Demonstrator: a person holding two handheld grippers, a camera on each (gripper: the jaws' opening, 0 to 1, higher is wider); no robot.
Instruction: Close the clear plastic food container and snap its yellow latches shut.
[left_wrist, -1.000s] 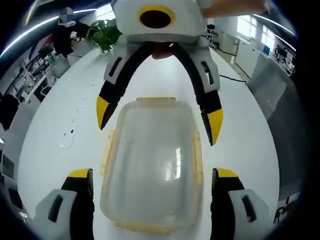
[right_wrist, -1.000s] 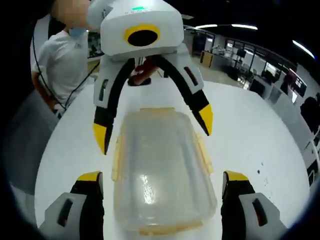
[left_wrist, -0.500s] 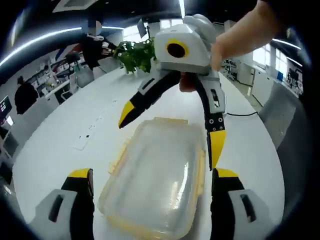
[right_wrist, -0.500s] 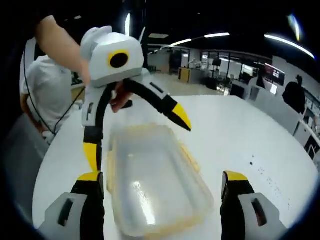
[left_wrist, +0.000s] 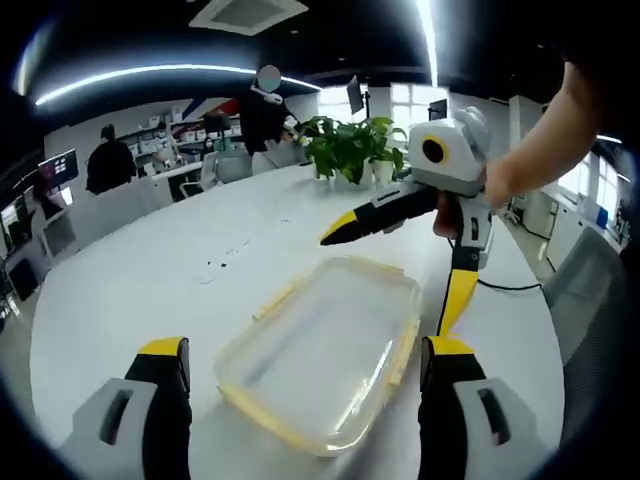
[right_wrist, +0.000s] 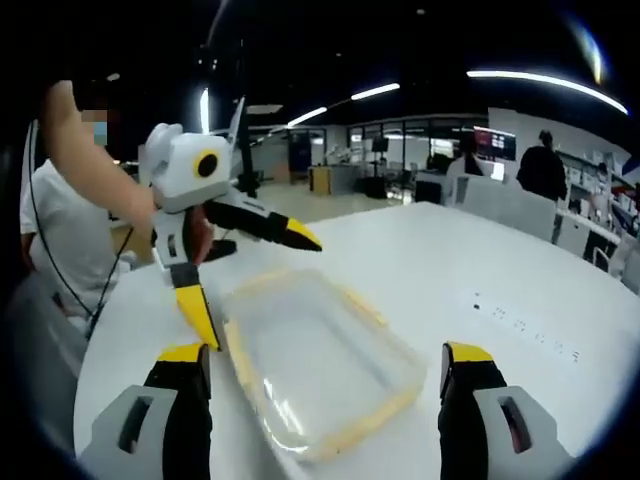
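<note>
A clear plastic food container (left_wrist: 330, 335) with yellow rim and latches lies lid-down-closed on the white table (left_wrist: 150, 280). My left gripper (left_wrist: 300, 352) stands open, its jaws wide on either side of the container's near end. Facing it, my right gripper (left_wrist: 395, 280) hangs open over the far end, rolled sideways, one fingertip (left_wrist: 452, 310) by the container's right edge. In the right gripper view the container (right_wrist: 330, 350) lies between my right gripper (right_wrist: 322, 358) and the open left gripper (right_wrist: 258, 288). Whether the latches (left_wrist: 275, 298) are snapped down I cannot tell.
A potted plant (left_wrist: 350, 145) stands at the table's far end, with people (left_wrist: 265, 105) and desks behind it. A dark cable (left_wrist: 510, 287) runs off the table's right side by a grey chair (left_wrist: 590, 300). A person in a white shirt (right_wrist: 50, 240) stands at the left.
Both grippers have pulled back and lifted from the container's ends and rolled sideways, so each view looks along the table. The container has stayed in place. Both stay open.
</note>
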